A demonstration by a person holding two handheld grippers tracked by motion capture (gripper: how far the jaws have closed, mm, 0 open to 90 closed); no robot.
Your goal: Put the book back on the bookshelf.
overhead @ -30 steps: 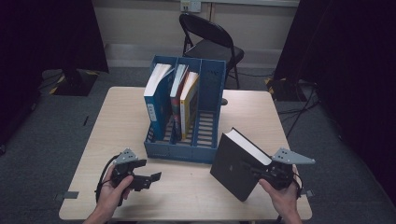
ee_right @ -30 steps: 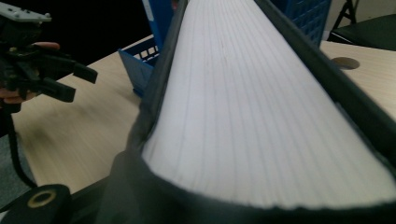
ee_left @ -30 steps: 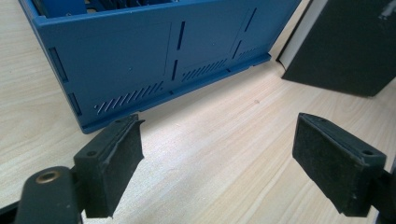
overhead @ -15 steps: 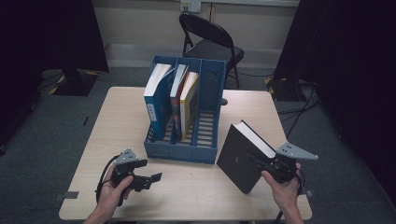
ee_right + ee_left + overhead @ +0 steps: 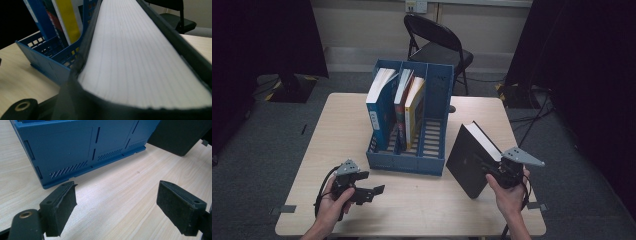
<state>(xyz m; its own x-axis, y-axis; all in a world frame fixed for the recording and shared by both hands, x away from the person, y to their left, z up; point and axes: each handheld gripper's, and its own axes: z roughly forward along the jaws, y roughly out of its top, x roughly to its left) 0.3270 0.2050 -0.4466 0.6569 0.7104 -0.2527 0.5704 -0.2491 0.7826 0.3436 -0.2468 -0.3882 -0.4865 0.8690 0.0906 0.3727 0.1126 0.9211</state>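
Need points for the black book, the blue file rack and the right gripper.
black book (image 5: 468,157), high view, on its front cover.
blue file rack (image 5: 404,164), high view, on its near front wall.
right gripper (image 5: 492,170), high view, where its jaws clamp the book's edge.

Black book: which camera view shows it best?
The high view: the whole black book shows tilted beside the blue file rack, clamped in the right tongs. The right gripper view shows its page edge close up, the left gripper view one dark corner.
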